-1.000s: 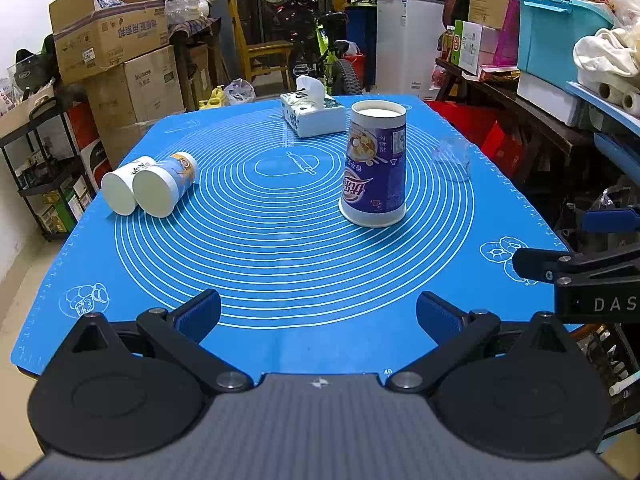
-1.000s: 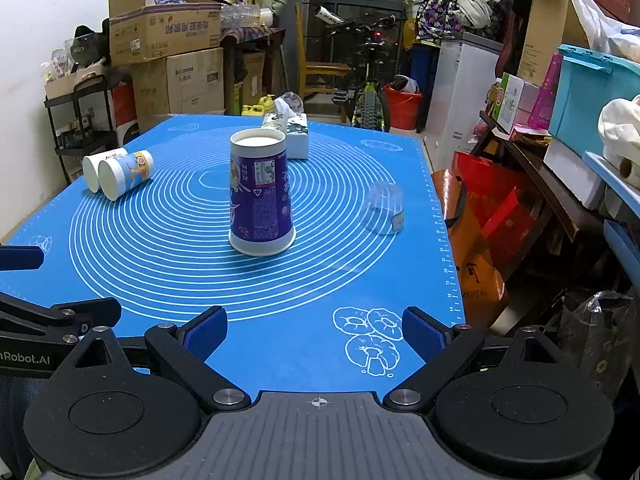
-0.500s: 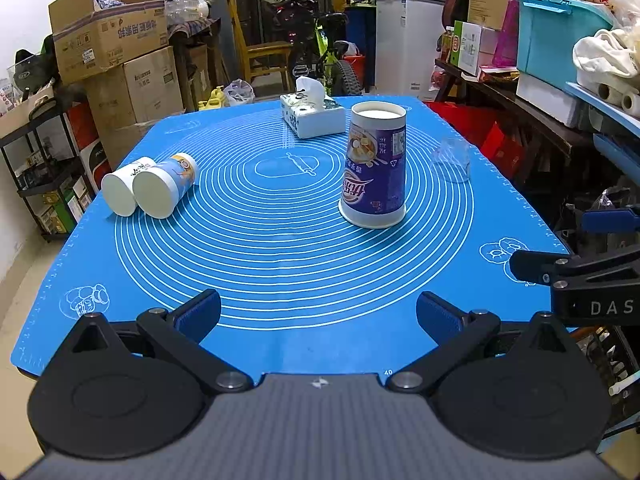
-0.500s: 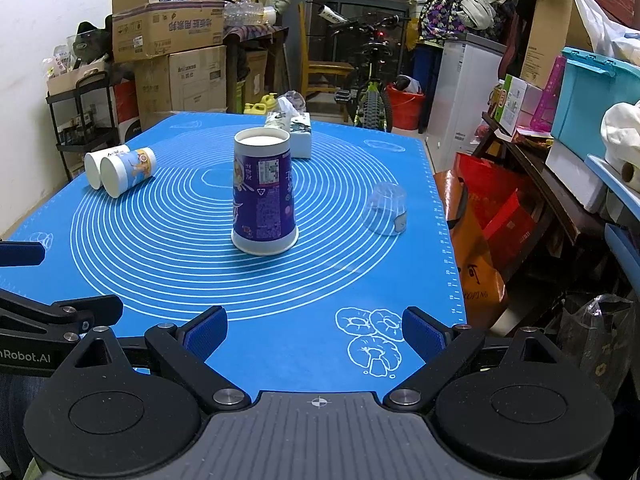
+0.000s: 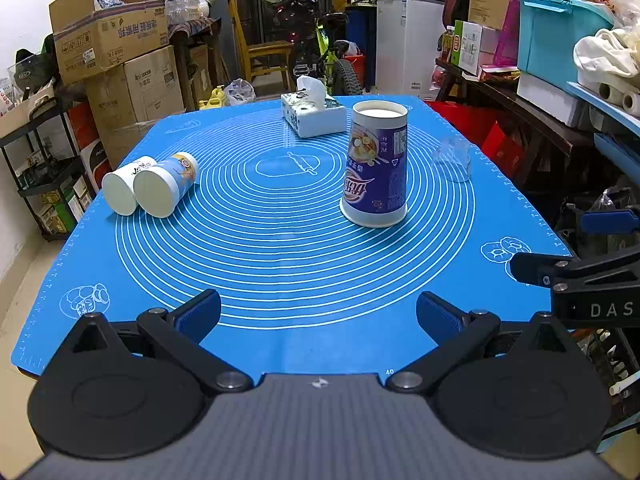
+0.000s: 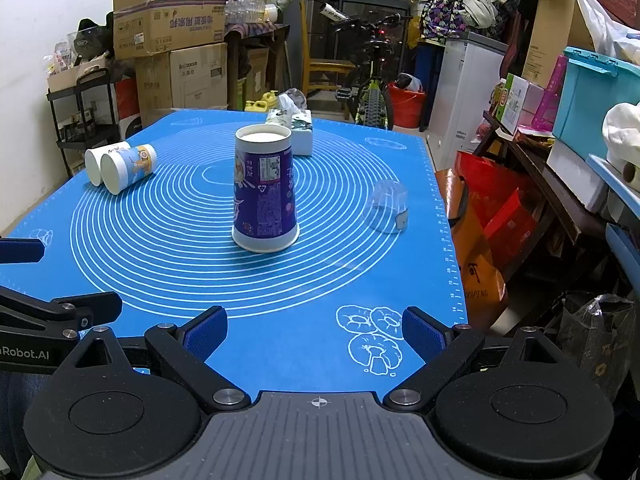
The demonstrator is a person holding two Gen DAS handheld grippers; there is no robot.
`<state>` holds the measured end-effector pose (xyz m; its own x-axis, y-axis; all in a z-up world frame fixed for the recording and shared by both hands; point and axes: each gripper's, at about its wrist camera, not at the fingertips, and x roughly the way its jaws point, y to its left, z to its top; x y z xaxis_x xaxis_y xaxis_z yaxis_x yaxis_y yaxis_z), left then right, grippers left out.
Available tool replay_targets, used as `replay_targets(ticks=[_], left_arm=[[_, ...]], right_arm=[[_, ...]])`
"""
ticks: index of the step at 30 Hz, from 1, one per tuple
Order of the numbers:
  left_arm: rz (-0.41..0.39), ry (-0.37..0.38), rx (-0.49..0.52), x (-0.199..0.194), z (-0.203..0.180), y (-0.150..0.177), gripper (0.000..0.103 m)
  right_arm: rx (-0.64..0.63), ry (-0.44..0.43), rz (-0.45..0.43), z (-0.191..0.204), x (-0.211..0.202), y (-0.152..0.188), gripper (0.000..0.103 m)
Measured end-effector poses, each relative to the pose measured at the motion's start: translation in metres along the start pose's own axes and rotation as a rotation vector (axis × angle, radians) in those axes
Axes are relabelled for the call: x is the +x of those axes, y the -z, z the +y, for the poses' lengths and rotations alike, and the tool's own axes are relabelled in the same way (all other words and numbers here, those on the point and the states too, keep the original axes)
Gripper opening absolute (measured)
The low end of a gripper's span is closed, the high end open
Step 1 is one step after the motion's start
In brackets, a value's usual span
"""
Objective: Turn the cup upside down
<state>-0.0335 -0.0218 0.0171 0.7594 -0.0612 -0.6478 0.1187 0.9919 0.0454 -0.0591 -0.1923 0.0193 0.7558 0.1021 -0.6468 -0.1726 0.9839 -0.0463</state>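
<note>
A tall purple paper cup stands upside down, wide rim on the blue mat, right of the mat's middle; it also shows in the right wrist view. My left gripper is open and empty over the mat's near edge. My right gripper is open and empty over the near right corner. Both are well short of the cup.
Two paper cups lie on their sides at the mat's left. A tissue box sits at the far side. A clear plastic cup stands upside down at the right. Boxes, shelves and a bicycle surround the table.
The right wrist view has shifted a little closer to the purple cup. The left view is almost unchanged. Both grippers stay open.
</note>
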Motion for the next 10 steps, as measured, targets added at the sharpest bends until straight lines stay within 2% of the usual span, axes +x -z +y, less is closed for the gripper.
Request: replay_targets(ticks=[10], left_arm=[[0.0, 0.0, -0.004, 0.0002, 0.0004, 0.0, 0.103]], right_arm=[[-0.005, -0.003, 0.013, -0.0005, 0.0035, 0.0014, 0.094]])
